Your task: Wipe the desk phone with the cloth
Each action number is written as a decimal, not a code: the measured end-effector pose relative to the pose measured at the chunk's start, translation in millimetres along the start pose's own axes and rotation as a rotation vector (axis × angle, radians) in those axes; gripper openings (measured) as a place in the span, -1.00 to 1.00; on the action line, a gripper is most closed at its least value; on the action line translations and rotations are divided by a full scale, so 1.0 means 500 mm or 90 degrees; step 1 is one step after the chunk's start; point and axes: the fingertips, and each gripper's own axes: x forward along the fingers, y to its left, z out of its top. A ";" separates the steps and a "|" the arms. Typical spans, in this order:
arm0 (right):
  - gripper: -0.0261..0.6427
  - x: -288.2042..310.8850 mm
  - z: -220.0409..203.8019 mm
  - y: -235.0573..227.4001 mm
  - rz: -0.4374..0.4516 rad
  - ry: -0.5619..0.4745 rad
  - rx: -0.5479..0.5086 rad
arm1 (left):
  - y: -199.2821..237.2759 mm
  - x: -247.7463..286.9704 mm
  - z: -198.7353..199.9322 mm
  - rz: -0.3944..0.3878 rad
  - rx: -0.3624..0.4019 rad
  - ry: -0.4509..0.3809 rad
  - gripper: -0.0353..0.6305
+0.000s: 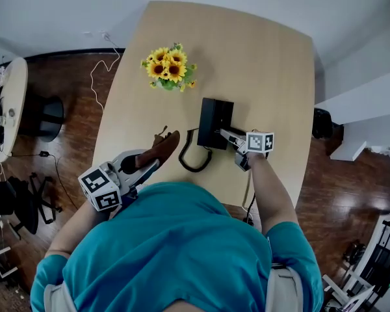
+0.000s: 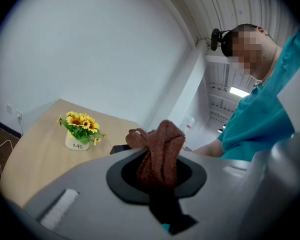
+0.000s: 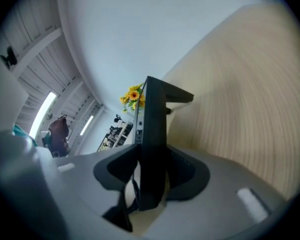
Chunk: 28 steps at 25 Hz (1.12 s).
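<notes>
The pale wooden table (image 1: 260, 57) takes up the middle of the room; a person in a teal shirt (image 1: 182, 252) leans over its near edge with a tool in each hand. The black desk phone (image 1: 214, 119) stands on the tabletop a little right of centre, its coiled cord (image 1: 192, 161) looping toward the person. Beyond it, well apart, sits a small white pot of sunflowers (image 1: 169, 67). The right gripper (image 1: 233, 136) reaches in from the phone's near side; its jaws sit either side of the phone's edge and look clamped on it. The left gripper (image 1: 149, 163) hovers left of the phone, clear of it; its jaws are pinched together on a brown cloth (image 1: 161, 149), which bunches up out of them.
</notes>
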 end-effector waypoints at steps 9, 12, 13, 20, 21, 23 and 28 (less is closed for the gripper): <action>-0.47 -0.014 -0.031 0.041 0.033 -0.032 0.020 | 0.011 0.037 0.006 -0.021 0.027 0.020 -0.69; -0.48 -0.016 -0.034 0.044 0.043 -0.040 0.026 | 0.006 0.053 -0.001 -0.032 0.028 0.027 -0.69; -0.48 -0.017 -0.035 0.045 0.049 -0.044 0.032 | 0.005 0.057 -0.001 -0.034 0.029 0.028 -0.69; -0.48 -0.037 -0.045 0.092 0.099 -0.094 0.097 | 0.010 0.086 0.022 -0.042 0.091 0.040 -0.69; -0.48 -0.043 -0.044 0.106 0.106 -0.102 0.099 | 0.008 0.097 0.028 -0.046 0.119 0.048 -0.69; -0.48 -0.053 -0.035 0.142 0.116 -0.109 0.073 | 0.001 0.128 0.040 -0.056 0.199 0.077 -0.69; -0.48 -0.061 -0.007 0.261 0.170 -0.117 0.032 | -0.010 0.258 0.025 -0.056 0.442 0.212 -0.69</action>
